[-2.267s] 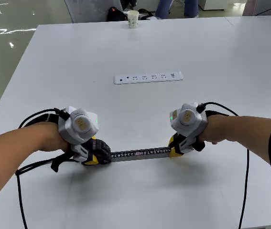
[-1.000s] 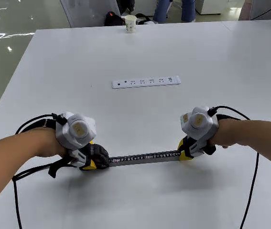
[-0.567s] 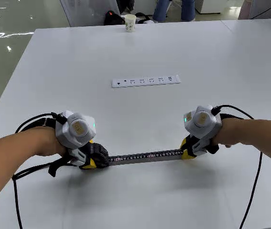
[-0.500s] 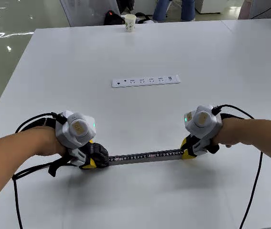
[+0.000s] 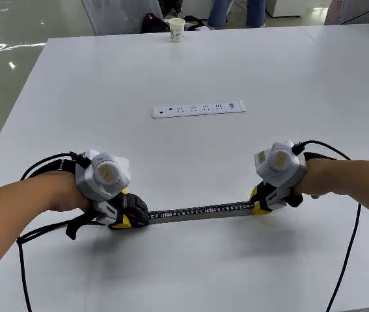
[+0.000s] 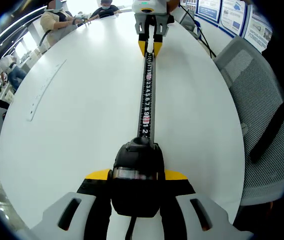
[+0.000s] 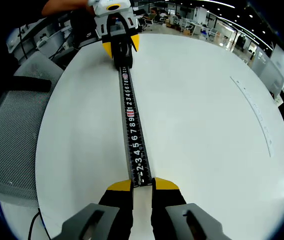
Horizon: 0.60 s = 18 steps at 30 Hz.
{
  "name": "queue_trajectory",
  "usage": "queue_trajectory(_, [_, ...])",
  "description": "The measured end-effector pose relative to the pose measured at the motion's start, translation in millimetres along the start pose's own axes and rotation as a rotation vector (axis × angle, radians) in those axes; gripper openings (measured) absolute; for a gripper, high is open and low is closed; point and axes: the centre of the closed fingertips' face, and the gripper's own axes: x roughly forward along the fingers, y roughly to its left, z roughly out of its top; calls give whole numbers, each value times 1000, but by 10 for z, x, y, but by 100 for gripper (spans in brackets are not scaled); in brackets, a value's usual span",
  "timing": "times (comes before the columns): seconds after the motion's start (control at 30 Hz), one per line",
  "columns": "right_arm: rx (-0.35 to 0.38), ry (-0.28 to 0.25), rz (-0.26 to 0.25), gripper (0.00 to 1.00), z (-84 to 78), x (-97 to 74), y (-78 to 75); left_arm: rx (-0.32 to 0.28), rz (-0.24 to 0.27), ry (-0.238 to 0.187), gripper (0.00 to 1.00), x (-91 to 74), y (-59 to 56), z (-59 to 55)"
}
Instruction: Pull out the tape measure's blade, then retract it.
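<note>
Held in the left gripper, the tape measure case is black plastic with a glossy band. The blade reaching the right gripper looks like painted metal, faintly shiny. Both grippers' shells are smooth pale-grey plastic. The table under them is smooth matt white. A chair beside the left gripper has grey mesh cloth.

Tape blade, right gripper view: black scale digits 2 3 4 5 6 7 8 9 from the near end, a red-boxed ten mark, then 1 2 3 4 farther on. Left gripper view: same digits, red mark near the case. Far wall posters: print unreadable.
</note>
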Motion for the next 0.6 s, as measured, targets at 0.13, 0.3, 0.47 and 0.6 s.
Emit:
queue_trajectory(0.13, [5,-2,-3,10,-15,-7,-1,1,-1,2,32,-5,-12,8])
queue_trajectory(0.3, [2,1,-2,10,-16,-6,-3,0,0,1,32,-14,-23,16])
queue_trajectory(0.47, [-7,13,3,11,-7,-3,-1,-4,1,-6,32,-23,-32,27])
queue_trajectory(0.6, [-37,30,1,11,1,4,8,-10,-10,-36,32,-22,-21,34])
